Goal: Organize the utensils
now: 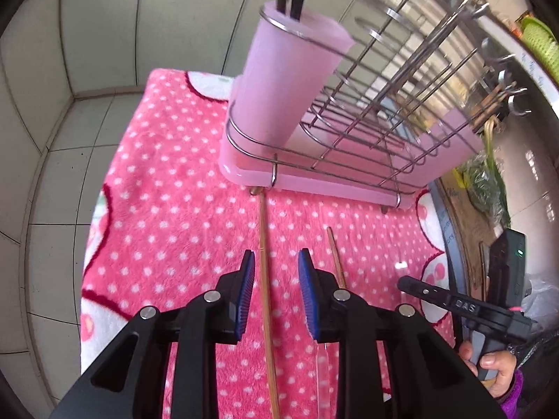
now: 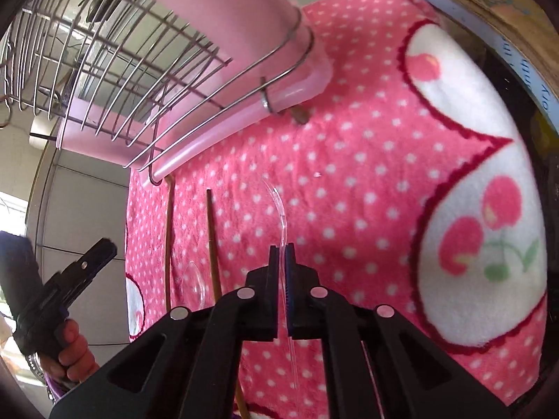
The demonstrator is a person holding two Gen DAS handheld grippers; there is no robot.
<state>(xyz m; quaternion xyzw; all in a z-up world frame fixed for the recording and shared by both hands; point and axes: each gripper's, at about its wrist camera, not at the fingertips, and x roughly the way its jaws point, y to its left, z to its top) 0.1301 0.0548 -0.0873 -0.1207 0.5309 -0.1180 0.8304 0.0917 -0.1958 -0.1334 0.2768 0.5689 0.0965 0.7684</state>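
My left gripper (image 1: 277,272) hovers open over a pink dotted towel (image 1: 181,209). A wooden chopstick (image 1: 265,314) lies lengthwise in the gap, clear of both blue pads. A second chopstick (image 1: 335,255) lies just right of the right finger, with a clear plastic spoon (image 1: 323,366) between the two. My right gripper (image 2: 281,249) is shut on a thin clear plastic utensil (image 2: 279,206) whose curved end reaches forward over the towel. Both chopsticks (image 2: 213,244) show to its left. A pink cup (image 1: 286,80) with dark-handled utensils stands in the wire rack (image 1: 384,122).
The rack sits in a pink drip tray (image 1: 314,183) at the towel's far end. Grey tiled wall (image 1: 87,52) lies left and behind. A cardboard box (image 2: 506,7) borders the towel's right side. A hand (image 1: 496,370) holds my right gripper (image 1: 407,284).
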